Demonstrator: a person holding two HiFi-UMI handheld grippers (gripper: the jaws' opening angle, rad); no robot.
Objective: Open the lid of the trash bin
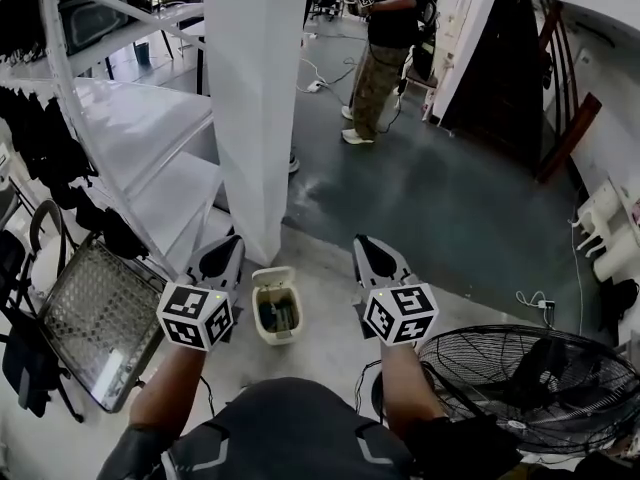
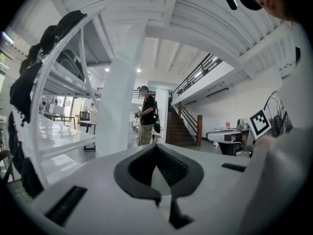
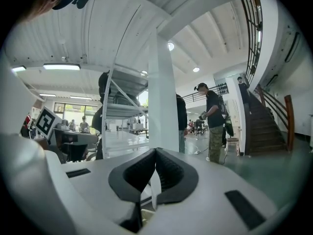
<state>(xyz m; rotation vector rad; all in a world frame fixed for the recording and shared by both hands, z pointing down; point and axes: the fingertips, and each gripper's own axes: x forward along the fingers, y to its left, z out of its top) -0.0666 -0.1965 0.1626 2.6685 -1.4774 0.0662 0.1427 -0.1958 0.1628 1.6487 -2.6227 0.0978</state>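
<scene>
Trash bin (image 1: 262, 330) stands on the floor between our left gripper (image 1: 222, 254) and right gripper (image 1: 370, 252), lid (image 1: 273, 277) tipped up, with dark contents we cannot identify. Both jaws are closed and empty. Beyond rises a white pillar (image 1: 255, 98).

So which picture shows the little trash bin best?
The head view. It looks down on the trash bin on the floor beside the white pillar, lid tipped up, inside showing. The left and right gripper views look out across the room over it, so the bin isn't clearly in either.
</scene>
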